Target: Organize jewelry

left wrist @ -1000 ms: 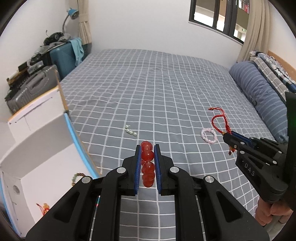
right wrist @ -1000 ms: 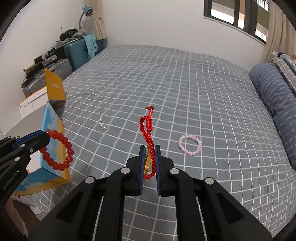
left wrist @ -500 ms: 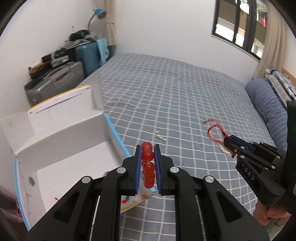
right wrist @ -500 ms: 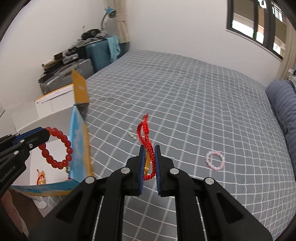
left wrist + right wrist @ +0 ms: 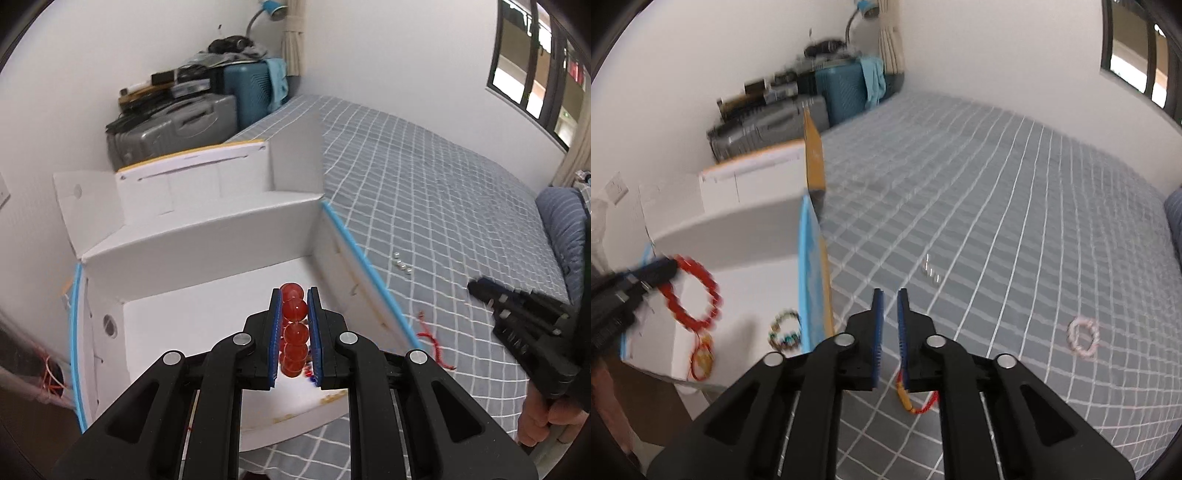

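We find a bed under a grey checked cover, with an open white box standing at its edge. The left gripper hangs over the box interior, its jaws clamped on the red bead bracelet; in the right wrist view the loop dangles free below the pads. The right gripper has just been opening: its jaws stand apart with nothing between them, and the red cord bracelet lies on the cover just outside the box wall, not in it. A multicoloured bracelet already rests in the box. A pink bead bracelet and a small string of pale beads lie further out on the cover.

We judge the red beads hard, smooth and light on a flexible string; a grip across one bead's sides may slip, so pinching the strand between two beads is safer. The cord is soft and limp, best taken at its knot.
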A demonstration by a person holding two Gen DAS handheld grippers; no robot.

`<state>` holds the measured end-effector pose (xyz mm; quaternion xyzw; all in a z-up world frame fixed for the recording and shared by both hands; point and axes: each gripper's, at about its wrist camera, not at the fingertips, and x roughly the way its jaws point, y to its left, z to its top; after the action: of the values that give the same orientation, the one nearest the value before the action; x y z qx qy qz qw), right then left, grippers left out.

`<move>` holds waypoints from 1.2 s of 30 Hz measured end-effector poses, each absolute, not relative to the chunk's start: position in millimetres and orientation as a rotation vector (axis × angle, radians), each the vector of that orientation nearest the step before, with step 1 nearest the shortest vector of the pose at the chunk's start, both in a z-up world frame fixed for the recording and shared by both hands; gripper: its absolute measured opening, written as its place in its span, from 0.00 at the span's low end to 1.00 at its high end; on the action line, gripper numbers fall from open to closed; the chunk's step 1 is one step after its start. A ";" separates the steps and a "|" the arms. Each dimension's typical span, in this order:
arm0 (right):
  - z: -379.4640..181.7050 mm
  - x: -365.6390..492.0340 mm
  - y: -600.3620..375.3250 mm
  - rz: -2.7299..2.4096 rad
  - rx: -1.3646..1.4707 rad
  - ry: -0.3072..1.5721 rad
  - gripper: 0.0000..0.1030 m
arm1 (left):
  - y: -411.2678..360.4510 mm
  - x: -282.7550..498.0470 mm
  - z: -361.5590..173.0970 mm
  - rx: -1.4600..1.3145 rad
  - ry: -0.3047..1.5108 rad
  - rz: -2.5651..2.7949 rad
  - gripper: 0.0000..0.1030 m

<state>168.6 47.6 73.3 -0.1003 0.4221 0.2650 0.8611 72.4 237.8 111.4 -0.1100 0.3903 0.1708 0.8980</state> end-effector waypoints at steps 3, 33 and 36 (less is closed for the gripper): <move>37.2 179.3 41.9 0.547 -0.208 0.971 0.39 | 251.0 67.2 101.4 -0.248 0.818 0.368 0.13; -31.4 198.2 23.2 0.444 -0.266 1.070 0.11 | 272.2 61.3 75.7 -0.284 0.855 0.394 0.13; -9.3 197.0 23.5 0.442 -0.248 1.021 0.11 | 271.6 60.5 77.7 -0.280 0.850 0.397 0.13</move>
<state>197.0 23.5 -9.3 -0.1174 0.4833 0.2092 0.8419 60.5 271.6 77.7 -0.1346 0.4081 0.1906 0.8826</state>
